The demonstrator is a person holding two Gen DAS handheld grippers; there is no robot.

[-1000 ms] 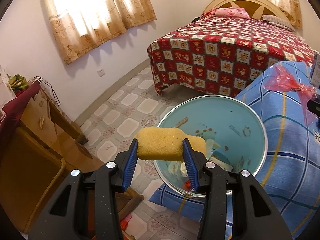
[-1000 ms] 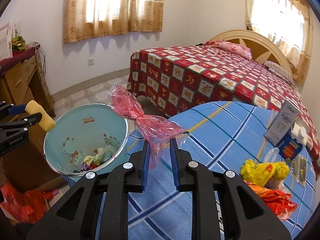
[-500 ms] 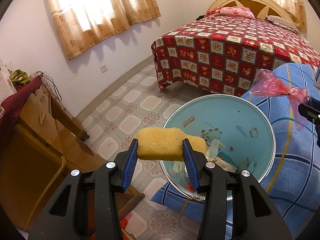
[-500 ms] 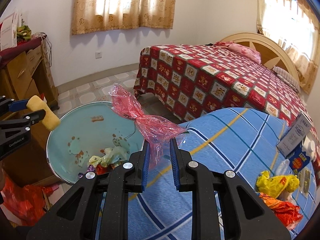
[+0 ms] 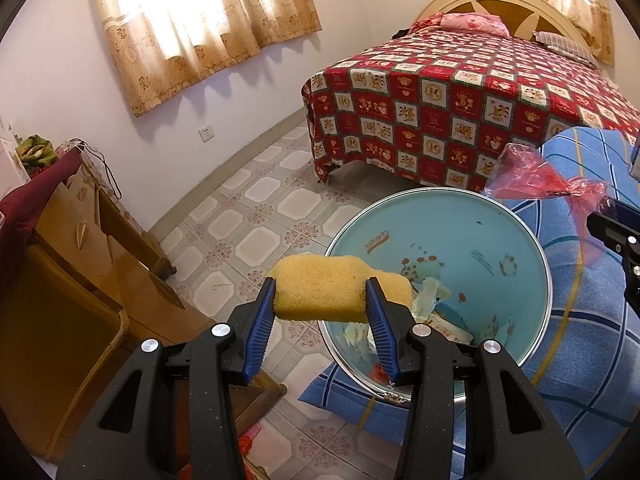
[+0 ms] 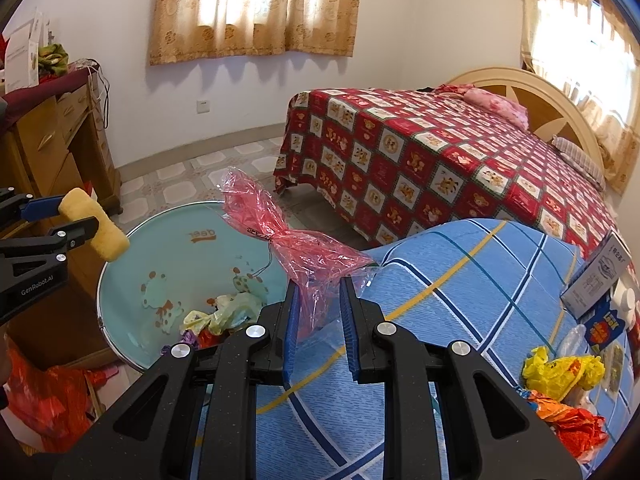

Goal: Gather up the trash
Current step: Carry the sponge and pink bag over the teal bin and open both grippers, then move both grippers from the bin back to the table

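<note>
Sponge [image 5: 320,295] is sitting clamped crosswise in the left gripper [image 5: 321,300], whose jaws are standing about half apart and pressing on its two sides; one yellow end is sticking out past the right jaw. Just beyond and below those jaws the basin [image 5: 480,240] is lying tilted toward the camera, with crumpled wrappers [image 5: 436,312] gathered in its low part.

The right gripper [image 6: 318,304] is holding a red plastic bag [image 6: 288,240], its jaws standing nearly closed and pinching the bag's lower end. The rest of the bag is rising up and to the left of the jaws, its twisted top hanging over the near rim of the basin [image 6: 160,248]. Under and to the right of these jaws the blue checked cloth [image 6: 460,280] is covering the bench. Far to the right of the jaws, a yellow bag [image 6: 560,372], an orange wrapper [image 6: 568,424] and a box [image 6: 600,276] are lying on the cloth.
</note>
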